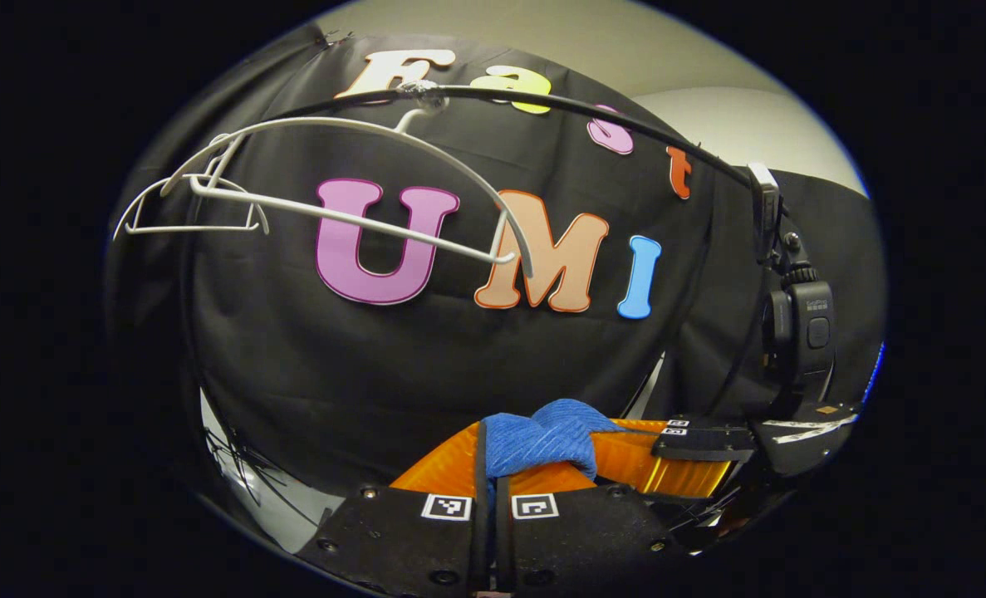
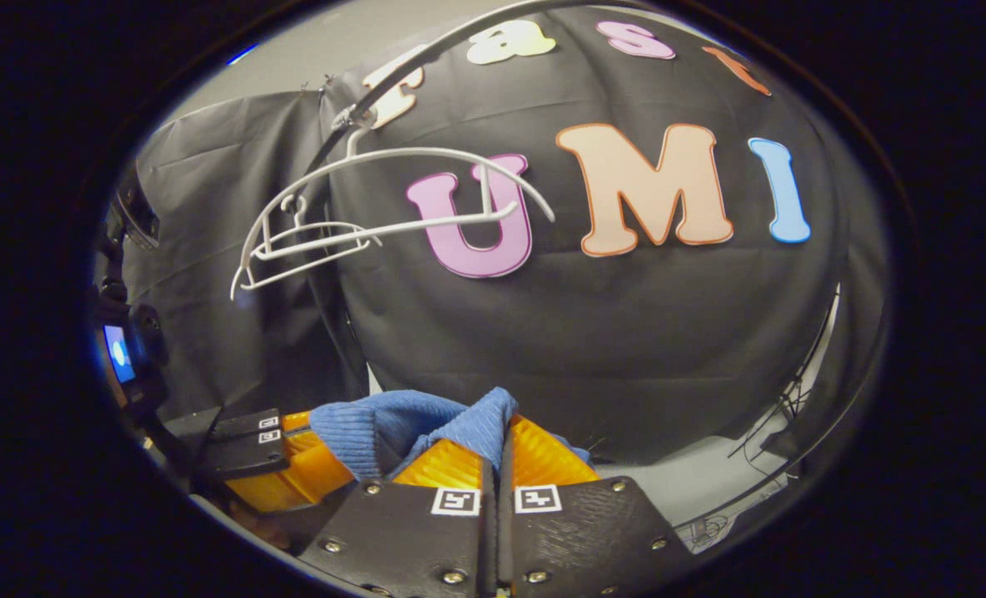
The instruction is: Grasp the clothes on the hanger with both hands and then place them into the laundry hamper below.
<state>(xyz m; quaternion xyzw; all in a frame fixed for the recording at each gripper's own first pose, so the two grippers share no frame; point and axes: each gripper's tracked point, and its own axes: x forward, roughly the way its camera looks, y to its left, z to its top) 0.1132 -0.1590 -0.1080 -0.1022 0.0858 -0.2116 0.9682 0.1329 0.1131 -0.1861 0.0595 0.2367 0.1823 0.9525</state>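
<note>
Two grippers pinch the blue cloth: my left gripper and right gripper squeeze it tight, low in each frame. The white hanger hangs bare, upper left.

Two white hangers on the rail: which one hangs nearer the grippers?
The larger-looking hanger, whose bar crosses the wall in front of the other. The other hanger hangs behind it. Both are bare.

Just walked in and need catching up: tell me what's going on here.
A person is working two handheld grippers. The left gripper and the right gripper are each shut on a fold of the blue garment, which sits low over the orange laundry hamper. The white hanger hangs bare on the black rail above.
</note>
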